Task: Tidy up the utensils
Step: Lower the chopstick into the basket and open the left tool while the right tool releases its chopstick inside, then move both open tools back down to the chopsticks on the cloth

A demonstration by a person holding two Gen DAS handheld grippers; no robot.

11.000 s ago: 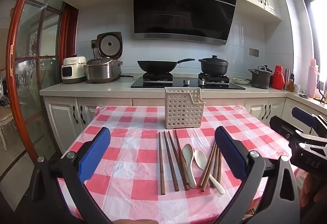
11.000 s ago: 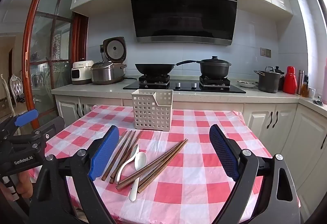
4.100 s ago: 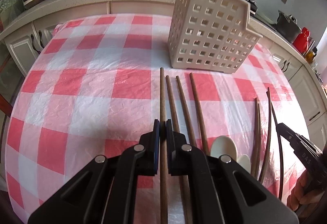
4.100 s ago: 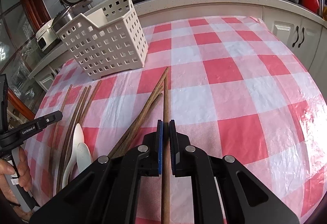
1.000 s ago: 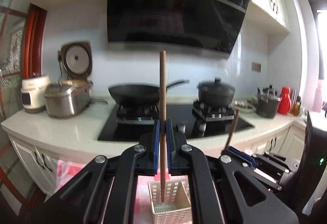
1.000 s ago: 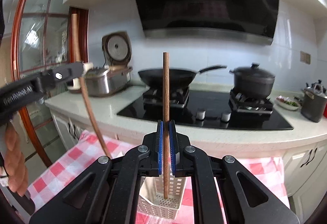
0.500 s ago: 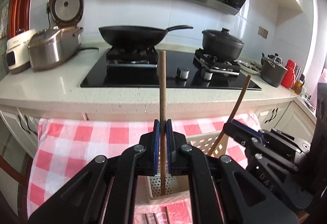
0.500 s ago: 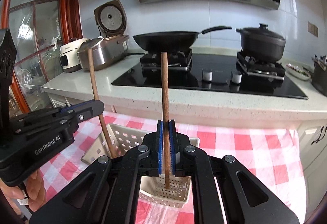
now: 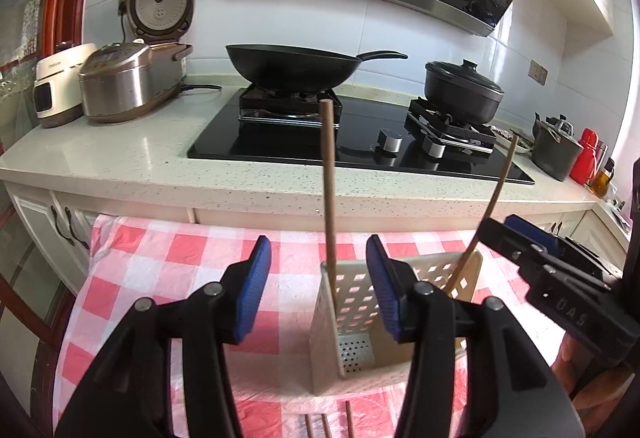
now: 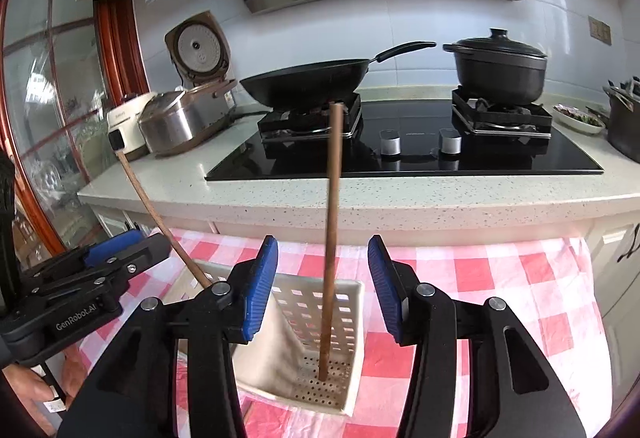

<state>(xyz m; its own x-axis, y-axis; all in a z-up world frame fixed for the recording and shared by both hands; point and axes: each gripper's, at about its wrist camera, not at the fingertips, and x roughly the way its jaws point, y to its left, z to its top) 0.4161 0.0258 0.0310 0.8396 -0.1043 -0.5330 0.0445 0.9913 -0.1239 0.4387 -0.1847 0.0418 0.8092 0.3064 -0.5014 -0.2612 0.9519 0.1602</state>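
Left wrist view: left gripper [image 9: 319, 292] jaws opening, releasing its chopstick [image 9: 329, 194] into the basket [image 9: 464, 270] at lower centre, right gripper [image 10: 322, 284] likewise dropping its chopstick [image 10: 332, 238], so two more utensils are being stored.

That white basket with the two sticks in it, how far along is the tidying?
Two chopsticks stand in the white basket: one just let go by the left gripper, one by the right gripper. Both sets of jaws are opening, pads off the sticks. Left to do: a few chopstick ends lie on the checked cloth in front of the basket; anything else there is out of view.
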